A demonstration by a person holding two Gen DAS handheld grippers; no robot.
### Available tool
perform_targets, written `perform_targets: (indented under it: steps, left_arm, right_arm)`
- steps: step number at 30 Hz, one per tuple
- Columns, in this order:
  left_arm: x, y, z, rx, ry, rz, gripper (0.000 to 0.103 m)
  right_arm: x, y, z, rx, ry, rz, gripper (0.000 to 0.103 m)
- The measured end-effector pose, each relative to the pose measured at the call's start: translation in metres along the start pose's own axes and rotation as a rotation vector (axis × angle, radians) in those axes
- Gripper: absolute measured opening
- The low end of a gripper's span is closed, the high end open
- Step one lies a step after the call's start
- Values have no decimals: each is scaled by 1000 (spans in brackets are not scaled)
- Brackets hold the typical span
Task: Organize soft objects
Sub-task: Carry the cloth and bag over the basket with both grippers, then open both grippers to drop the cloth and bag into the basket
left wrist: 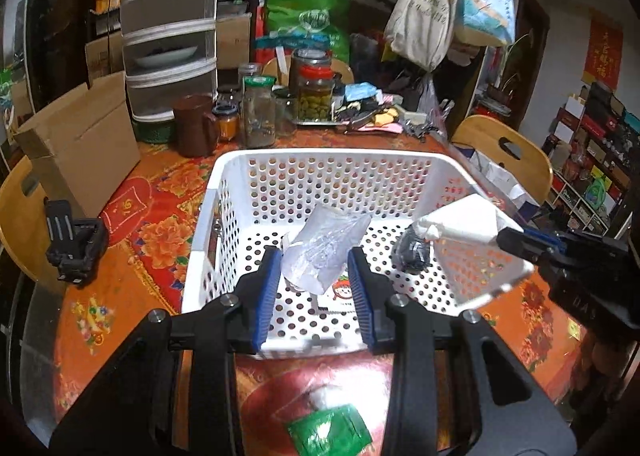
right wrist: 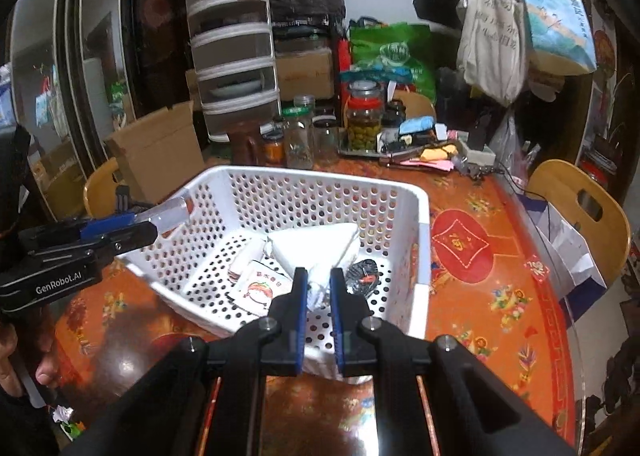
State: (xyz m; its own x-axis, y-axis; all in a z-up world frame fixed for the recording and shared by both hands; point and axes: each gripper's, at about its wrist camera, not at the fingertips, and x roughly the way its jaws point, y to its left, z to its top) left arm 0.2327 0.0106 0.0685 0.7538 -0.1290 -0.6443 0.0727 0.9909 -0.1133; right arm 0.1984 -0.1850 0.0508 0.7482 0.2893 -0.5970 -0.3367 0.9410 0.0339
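A lived-in home dining room surrounds me: floral-clothed desk (left wrist: 152, 224), pickle jars (left wrist: 316, 96), wooden chairs (right wrist: 580, 212), tote bags (left wrist: 424, 16) hanging, cardboard boxes (left wrist: 84, 140) stacked about.
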Motion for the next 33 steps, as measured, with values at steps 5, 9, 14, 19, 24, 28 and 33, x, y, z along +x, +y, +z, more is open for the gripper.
perform_targets:
  steps: [5, 9, 14, 19, 24, 28, 33]
  left_arm:
    - [40, 2, 9, -4, 76, 17, 32]
    - [72, 4, 10, 3, 152, 41, 32]
    - [104, 4, 8, 11, 244, 62, 32]
    - [114, 5, 5, 15, 254, 49, 32]
    - [113, 6, 3, 19, 248, 51, 33]
    - [111, 6, 2, 19, 245, 44, 38]
    - [101, -4, 1, 54, 217, 24, 62]
  right_arm:
    - [34, 1, 8, -14, 73, -14, 9]
    - [55, 0, 12, -21, 123, -31, 9]
    - [79, -6, 17, -17, 178, -49, 9]
    - [91, -9, 17, -8, 212, -53, 9]
    - [101, -12, 15, 1, 241, -50, 9]
    - [102, -12, 15, 7, 237, -43, 11]
    - [97, -9, 16, 16, 219, -19, 29]
